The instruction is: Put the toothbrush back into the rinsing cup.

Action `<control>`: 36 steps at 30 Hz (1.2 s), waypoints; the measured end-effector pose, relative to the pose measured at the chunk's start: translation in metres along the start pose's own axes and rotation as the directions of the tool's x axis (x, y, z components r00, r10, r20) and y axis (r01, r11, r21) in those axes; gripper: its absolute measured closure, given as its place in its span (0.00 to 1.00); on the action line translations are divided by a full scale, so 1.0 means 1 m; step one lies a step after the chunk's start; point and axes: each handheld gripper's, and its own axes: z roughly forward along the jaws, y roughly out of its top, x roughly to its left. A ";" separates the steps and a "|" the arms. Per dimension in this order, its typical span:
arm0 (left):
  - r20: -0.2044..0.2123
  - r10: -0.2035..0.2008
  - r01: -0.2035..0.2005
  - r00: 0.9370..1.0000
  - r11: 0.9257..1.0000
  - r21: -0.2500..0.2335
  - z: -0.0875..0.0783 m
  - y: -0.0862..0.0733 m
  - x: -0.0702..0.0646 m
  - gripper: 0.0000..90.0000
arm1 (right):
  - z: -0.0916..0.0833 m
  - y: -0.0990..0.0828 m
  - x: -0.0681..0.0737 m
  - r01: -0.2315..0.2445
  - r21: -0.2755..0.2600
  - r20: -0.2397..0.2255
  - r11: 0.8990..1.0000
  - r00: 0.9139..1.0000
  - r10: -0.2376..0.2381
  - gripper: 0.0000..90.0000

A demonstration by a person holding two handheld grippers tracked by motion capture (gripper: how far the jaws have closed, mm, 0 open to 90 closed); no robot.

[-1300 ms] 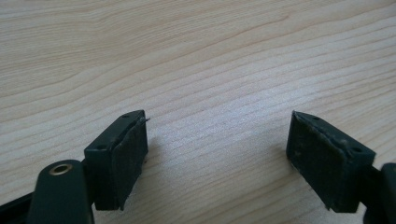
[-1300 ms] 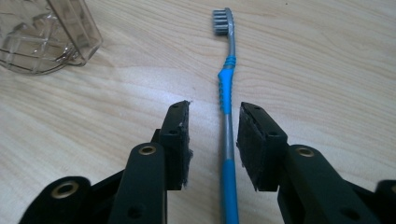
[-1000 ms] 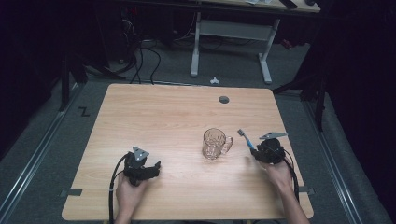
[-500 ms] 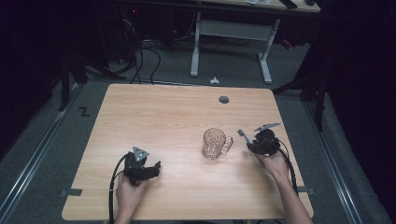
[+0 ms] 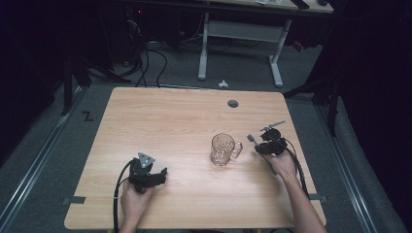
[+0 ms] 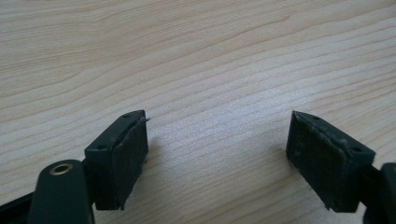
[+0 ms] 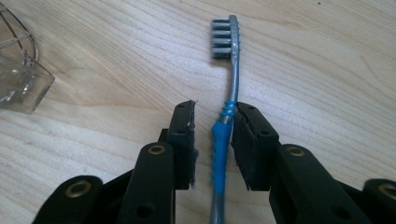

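Right gripper [image 7: 212, 140] jaws just been closing around grey-blue plastic toothbrush [image 7: 225, 116], lower right of light wooden surface [image 5: 170, 116]; one pad touching, grip unfinished. Lift pending. Clear glass mug [image 5: 224, 149] left of it. Left gripper [image 6: 217, 154] jaws wide, empty.

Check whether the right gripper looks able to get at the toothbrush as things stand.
Probably yes. The right gripper already straddles the toothbrush lying on the table; its jaws have just been closing, one pad against the handle, a gap at the other. Nothing is in the way.
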 end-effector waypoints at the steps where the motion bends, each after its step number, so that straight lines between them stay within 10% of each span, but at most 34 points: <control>1: 0.000 0.000 0.000 1.000 1.000 0.000 0.000 0.000 0.000 0.24 | 0.001 0.002 0.000 0.007 0.008 0.003 1.000 1.000 -0.007 0.78; 36: 0.000 0.003 -0.003 1.000 1.000 0.004 0.000 0.000 0.000 0.24 | 0.012 0.017 -0.009 -0.038 0.144 0.006 0.989 0.999 0.038 0.88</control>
